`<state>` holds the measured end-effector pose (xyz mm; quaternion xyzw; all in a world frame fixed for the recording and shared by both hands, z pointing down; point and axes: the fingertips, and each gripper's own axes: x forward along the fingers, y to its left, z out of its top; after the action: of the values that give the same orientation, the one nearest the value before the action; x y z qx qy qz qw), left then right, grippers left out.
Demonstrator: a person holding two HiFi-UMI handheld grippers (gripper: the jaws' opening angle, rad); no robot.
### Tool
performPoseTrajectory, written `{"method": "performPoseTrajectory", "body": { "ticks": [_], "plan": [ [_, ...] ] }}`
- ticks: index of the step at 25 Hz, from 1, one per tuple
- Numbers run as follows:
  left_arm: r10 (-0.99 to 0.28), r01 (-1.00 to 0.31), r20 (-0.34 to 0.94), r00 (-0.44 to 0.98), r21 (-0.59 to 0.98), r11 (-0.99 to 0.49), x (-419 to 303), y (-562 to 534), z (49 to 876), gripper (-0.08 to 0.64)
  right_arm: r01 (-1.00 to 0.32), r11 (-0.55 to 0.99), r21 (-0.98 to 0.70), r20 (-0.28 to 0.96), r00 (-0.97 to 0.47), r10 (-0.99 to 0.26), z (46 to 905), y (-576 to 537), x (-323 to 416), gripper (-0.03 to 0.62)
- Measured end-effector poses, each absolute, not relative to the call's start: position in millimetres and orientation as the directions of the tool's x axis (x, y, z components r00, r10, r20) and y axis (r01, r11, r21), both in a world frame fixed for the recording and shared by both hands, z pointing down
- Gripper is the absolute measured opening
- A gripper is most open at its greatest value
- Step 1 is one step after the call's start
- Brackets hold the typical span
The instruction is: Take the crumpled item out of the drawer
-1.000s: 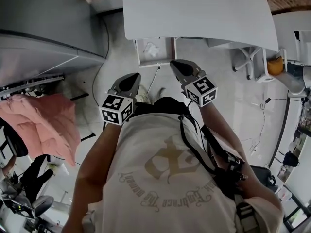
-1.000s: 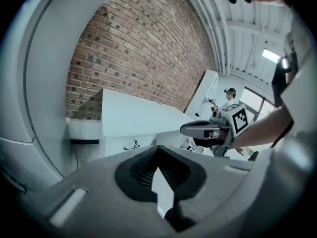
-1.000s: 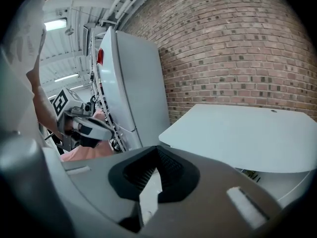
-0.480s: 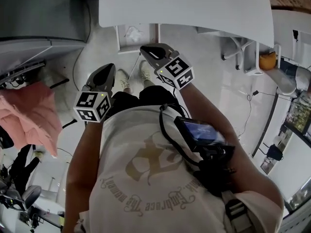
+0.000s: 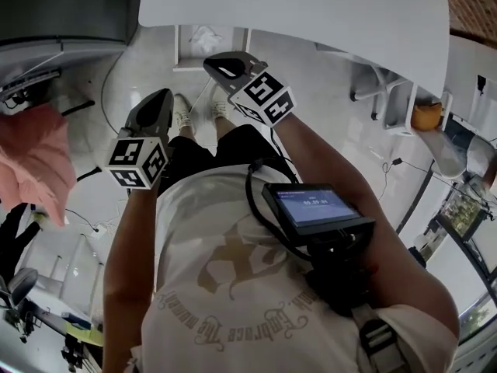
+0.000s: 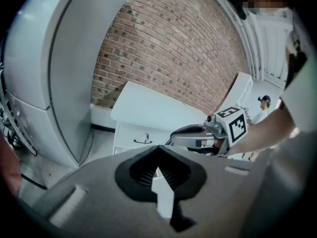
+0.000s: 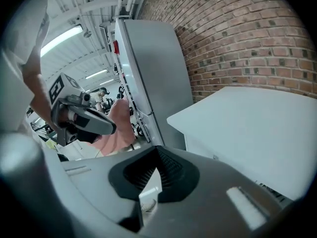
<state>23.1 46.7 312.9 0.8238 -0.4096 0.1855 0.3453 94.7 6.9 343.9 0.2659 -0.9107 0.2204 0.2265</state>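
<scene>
In the head view, the drawer (image 5: pixel 178 49) stands pulled open under the near edge of the table (image 5: pixel 311 14). The crumpled item (image 5: pixel 206 39), a white wad with no clear long axis, lies inside it. We see nothing else in the drawer. The right gripper (image 5: pixel 211 61) hangs just short of the drawer's front, nose toward it, so the item lies straight ahead of it and lower. The left gripper (image 5: pixel 161 95) sits farther back and off to the left. We judge the right one nearer for the reach.

In the left gripper view, the jaws are together with nothing between them. Beyond them we see a closed drawer front with its handle (image 6: pixel 143 141) and the right gripper (image 6: pixel 198 135). The item does not show here.

In the right gripper view, the jaws are likewise closed and empty. The table top (image 7: pixel 247 123) lies to the right and the left gripper (image 7: pixel 81 119) to the left. The gripper's own body hides the open drawer, so the jaws must part before going down.
</scene>
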Motion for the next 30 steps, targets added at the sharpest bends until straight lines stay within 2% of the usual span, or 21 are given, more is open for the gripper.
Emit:
{"method": "performPoseTrajectory", "body": {
  "ticks": [11,24,30],
  "plan": [
    [-0.634,-0.871,0.612,0.472,0.435,-0.228,29,72,352,0.002,-0.544,0.795,-0.269,0.61,-0.735,-0.297,404,11,109,0.008],
    [-0.623,-0.861,0.626,0.468,0.482,-0.161,25,86,411,0.002,-0.533,0.806,-0.257,0.664,-0.704,-0.253,458,4,83,0.008],
    [-0.603,-0.855,0.63,0.489,0.484,-0.187,24,76,441,0.002,-0.55,0.796,-0.253,0.688,-0.681,-0.252,491,-4,79,0.008]
  ]
}}
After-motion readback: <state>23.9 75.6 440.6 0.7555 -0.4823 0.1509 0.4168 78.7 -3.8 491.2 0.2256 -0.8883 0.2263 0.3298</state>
